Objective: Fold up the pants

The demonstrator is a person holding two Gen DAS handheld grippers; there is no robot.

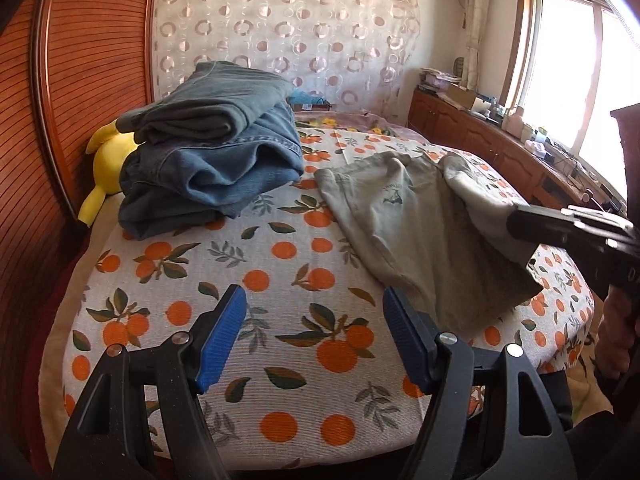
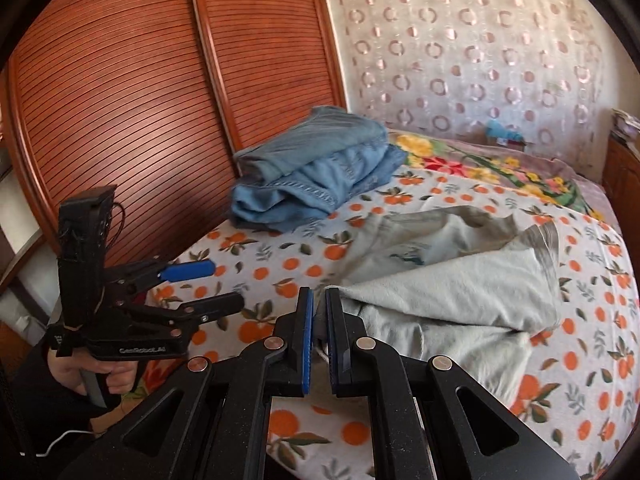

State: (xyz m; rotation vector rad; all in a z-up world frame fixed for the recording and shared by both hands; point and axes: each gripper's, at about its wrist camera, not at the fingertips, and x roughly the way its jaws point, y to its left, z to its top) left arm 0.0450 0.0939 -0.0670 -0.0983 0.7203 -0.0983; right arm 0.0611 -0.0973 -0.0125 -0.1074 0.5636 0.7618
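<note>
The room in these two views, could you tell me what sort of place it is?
Most likely a home bedroom: a bed under an orange-print sheet, a louvred wooden wardrobe beside it, and folded jeans stacked by a yellow plush toy.

The left gripper (image 1: 312, 330) has a matte black frame of angular arms with triangular cut-outs, round silver screw heads at the pivots, and ribbed blue pads (image 1: 222, 340) on its fingers. The right gripper (image 2: 319, 334) is built alike, black with silver screws and blue pads. In the right wrist view the left gripper shows pale lettering on its side, an upright black block, and a thin white cable (image 2: 68, 438) below. The left hand (image 2: 98, 372) emerges from a dark sleeve (image 2: 36, 400).
</note>
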